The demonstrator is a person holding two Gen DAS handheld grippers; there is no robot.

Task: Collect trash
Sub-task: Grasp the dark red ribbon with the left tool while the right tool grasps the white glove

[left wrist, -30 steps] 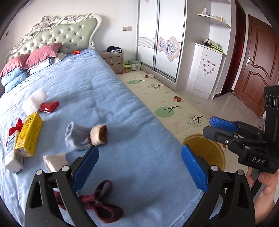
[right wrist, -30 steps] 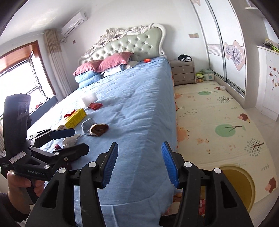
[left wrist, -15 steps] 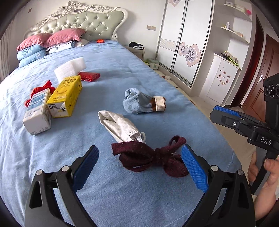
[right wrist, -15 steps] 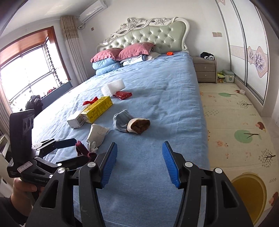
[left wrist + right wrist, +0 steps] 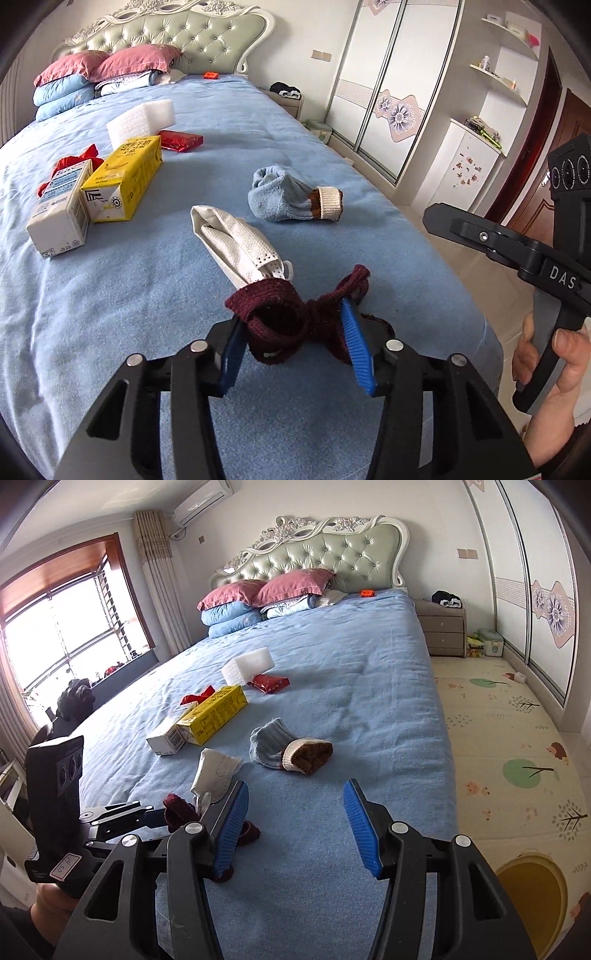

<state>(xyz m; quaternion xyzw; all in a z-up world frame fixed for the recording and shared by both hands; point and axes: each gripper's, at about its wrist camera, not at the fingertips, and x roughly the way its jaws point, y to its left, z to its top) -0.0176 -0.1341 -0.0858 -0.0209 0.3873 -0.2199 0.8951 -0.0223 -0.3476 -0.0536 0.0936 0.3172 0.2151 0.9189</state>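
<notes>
Blue bed point(image 5: 155, 280) carries the trash. Near its foot edge lies a maroon sock point(image 5: 295, 317), between the closing jaws of the left gripper point(image 5: 295, 338), whose pads already press it. Just behind lie a white mask point(image 5: 236, 243) and a blue sock point(image 5: 284, 195). Beside it, the right gripper point(image 5: 295, 821) hovers released, holding nothing.

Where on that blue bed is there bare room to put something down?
Bare blue bedsheet runs from the light blue sock to the pink pillows. Crowded: the window side, around the yellow carton, white foam block and white face mask.
</notes>
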